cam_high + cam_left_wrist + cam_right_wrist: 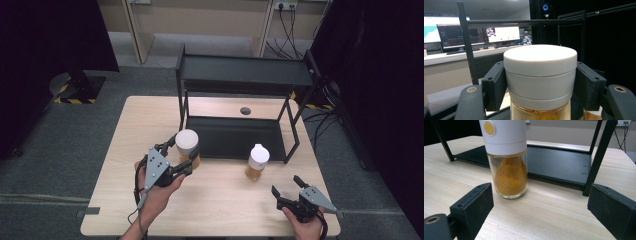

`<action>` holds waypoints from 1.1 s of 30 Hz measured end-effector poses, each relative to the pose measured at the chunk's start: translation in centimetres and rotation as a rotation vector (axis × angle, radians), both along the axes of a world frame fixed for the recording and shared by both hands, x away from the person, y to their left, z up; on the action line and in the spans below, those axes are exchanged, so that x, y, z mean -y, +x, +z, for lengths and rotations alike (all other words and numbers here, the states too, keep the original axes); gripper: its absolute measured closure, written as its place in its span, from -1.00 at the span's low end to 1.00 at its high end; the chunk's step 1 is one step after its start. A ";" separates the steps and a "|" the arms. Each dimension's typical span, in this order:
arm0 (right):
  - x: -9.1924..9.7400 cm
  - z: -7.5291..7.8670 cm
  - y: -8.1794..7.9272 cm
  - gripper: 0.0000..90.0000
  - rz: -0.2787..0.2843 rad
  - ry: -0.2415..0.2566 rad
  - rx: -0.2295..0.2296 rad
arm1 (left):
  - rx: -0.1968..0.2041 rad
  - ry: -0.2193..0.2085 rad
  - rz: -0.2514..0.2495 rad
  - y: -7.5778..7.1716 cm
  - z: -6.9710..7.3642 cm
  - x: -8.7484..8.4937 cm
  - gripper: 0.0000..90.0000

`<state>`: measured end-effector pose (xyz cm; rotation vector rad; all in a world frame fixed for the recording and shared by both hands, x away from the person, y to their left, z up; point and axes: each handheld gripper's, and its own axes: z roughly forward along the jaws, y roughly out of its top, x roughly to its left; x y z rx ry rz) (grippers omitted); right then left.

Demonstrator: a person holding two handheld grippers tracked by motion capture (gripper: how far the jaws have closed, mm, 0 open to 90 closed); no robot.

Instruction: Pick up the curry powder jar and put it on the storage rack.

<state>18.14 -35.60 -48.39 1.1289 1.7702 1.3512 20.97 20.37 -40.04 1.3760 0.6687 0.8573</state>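
1. Wooden table (220, 200): light-grained top spanning the centre and lower part of the high view, on a grey carpeted floor (60, 145)
2. Black two-tier rack (245, 72): stands on the far half of the table, upper centre of the high view; its flat base panel (559, 162) lies across the upper middle of the right gripper view, with one upright post (599, 155) at upper right
3. Left gripper (184, 157): lower left of centre in the high view, held in the person's left hand (157, 192); its jaws are clamped on either side of the wide white lid of a jar, one pad (495, 85) pressed against the lid's left side in the left gripper view
4. Right gripper (289, 184): lower right of the high view, held in the right hand (305, 227); jaws spread wide with nothing between them, one pad (474, 205) at lower left of the right gripper view
5. Wide-lidded jar (540, 75): centre of the left gripper view, amber contents visible below the lid; in the high view it sits just left of the rack's front left leg
6. Spice jar (257, 162): glass body with orange powder and tall white cap, upright on the table right of centre in the high view, just in front of the rack base; in the right gripper view it stands beyond the open jaws, upper left of centre, apart from both pads
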 end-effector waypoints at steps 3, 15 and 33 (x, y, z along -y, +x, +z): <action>0.0 0.0 0.0 -0.85 0.000 -0.001 0.002 | 0.002 -0.004 0.005 0.2 0.3 0.1 -0.25; 0.0 0.0 0.0 -0.85 0.000 0.000 0.002 | 0.019 -0.023 0.018 0.7 1.3 0.7 -0.25; 0.0 0.0 0.0 -0.85 0.000 0.001 -0.001 | 0.053 -0.028 0.044 2.0 3.3 1.3 -0.25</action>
